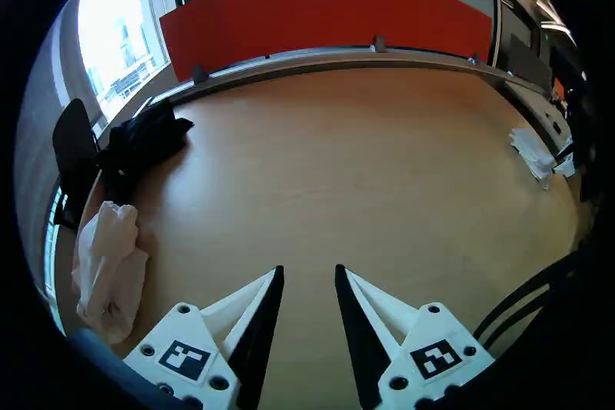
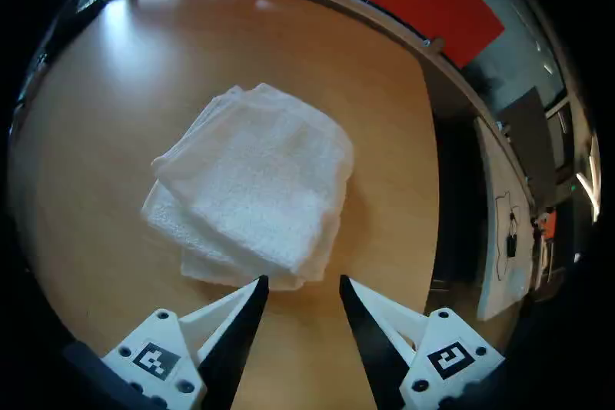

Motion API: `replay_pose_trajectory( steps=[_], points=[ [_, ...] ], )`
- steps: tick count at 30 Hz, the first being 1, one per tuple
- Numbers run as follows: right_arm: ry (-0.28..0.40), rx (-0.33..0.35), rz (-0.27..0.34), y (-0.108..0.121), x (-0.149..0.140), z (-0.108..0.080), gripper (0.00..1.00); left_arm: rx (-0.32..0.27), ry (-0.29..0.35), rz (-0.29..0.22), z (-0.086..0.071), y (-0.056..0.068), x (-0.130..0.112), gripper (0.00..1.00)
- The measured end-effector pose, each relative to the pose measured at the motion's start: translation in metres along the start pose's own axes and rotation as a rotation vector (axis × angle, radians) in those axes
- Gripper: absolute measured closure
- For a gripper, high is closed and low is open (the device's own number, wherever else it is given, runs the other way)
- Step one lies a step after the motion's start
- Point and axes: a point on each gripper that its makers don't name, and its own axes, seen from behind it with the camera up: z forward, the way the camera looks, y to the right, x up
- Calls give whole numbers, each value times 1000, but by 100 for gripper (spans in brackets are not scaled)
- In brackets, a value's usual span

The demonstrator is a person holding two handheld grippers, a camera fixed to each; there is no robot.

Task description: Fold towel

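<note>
- Wooden table [image 1: 346, 171]: light brown, smooth and bare across the middle, with a curved far edge.
- Left gripper view, far left of the top: black bundle [image 1: 142, 141], slumped, bag or garment.
- Nearer, at the left edge: white bundle [image 1: 108, 264], crumpled.
- Near the right edge: small white pile [image 1: 534, 152], too small to make out.
- Right gripper view: folded white towels [image 2: 254, 195], stacked flat on the wood, layers slightly askew.
</note>
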Motion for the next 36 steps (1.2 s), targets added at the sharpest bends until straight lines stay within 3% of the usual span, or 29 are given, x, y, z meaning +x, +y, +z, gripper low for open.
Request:
replay_pose_trajectory(
  steps=[3,14,26,36],
  points=[
    [4,5,-2,-2,1,-1,15,-2,0,-2,0,1,0,52],
    [61,33,-11,-15,20,-9,15,-4,2,-4,1,2,0,52],
    [153,115,-42,-57,62,-17,16,3,4,-12,-2,-2,-2,52],
    [187,179,-67,-91,85,-16,21,18,3,-22,-7,-9,-7,52]
  ],
)
